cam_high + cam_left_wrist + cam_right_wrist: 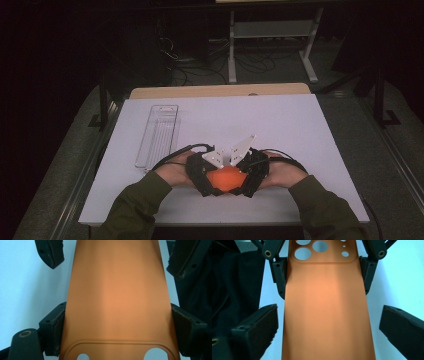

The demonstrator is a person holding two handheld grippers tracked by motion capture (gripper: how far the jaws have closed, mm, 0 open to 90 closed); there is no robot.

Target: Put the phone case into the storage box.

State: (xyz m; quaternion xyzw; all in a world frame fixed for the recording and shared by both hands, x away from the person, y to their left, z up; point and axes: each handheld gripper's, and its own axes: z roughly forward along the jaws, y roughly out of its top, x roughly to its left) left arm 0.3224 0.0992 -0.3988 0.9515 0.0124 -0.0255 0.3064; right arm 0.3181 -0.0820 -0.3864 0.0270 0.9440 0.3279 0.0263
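The orange phone case (226,179), near the front of the white surface (300,130), looks light, thin and bendable, so its long side edges seem the best place to grip. The left hand-held gripper (113,325) presses these edges at the camera-hole end. The right hand-held gripper (328,322) stands wide open around the other end, pads not touching.

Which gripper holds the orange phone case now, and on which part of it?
The left gripper holds the orange phone case by its two long edges, near the camera-hole end. The right gripper has open jaws beside the other end, not touching.
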